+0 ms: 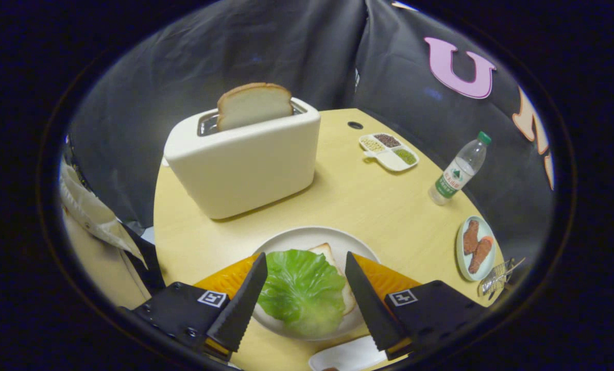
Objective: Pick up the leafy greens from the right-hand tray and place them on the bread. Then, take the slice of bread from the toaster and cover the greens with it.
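The gripper [306,265] hangs with its fingers spread apart over a round white plate [291,240] on the pale wooden table [379,206]. Between the fingers lies a crinkled green lettuce leaf [302,288], covering a slice of white bread [329,253] on the plate; neither finger touches it. Beyond, at about 11 o'clock, a cream toaster [242,162] holds another upright bread slice [254,105]. A clear plastic bottle with a green cap [459,170] stands at 2 o'clock.

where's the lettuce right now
In the gripper view, the lettuce leaf lies on the bread slice on the white plate, between the open gripper fingers.
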`<state>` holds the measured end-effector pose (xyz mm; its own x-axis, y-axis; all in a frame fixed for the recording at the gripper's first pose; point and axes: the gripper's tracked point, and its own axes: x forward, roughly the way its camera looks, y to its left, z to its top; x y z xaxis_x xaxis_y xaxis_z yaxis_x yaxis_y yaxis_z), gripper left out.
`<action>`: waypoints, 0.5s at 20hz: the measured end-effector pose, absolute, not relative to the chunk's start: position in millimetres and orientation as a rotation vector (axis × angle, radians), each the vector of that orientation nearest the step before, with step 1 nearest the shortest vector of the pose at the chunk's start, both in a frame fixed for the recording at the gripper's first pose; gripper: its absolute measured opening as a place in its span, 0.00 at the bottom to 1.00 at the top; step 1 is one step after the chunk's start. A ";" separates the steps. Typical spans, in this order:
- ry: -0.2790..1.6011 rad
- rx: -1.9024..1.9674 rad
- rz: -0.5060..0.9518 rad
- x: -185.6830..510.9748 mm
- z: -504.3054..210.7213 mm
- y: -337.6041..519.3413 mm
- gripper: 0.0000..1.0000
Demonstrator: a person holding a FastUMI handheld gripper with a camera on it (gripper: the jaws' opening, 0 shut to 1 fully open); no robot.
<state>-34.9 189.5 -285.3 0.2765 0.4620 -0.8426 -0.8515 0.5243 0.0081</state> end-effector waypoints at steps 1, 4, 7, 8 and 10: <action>0.910 -0.493 0.926 -33.0 -277.7 193.2 0.97; 0.874 -0.478 0.908 -25.5 -256.8 206.9 0.97; 0.853 -0.457 0.910 -24.2 -235.8 226.2 0.97; 0.847 -0.451 0.913 -24.4 -229.4 233.4 0.97; 0.832 -0.440 0.926 -23.8 -217.3 247.2 0.97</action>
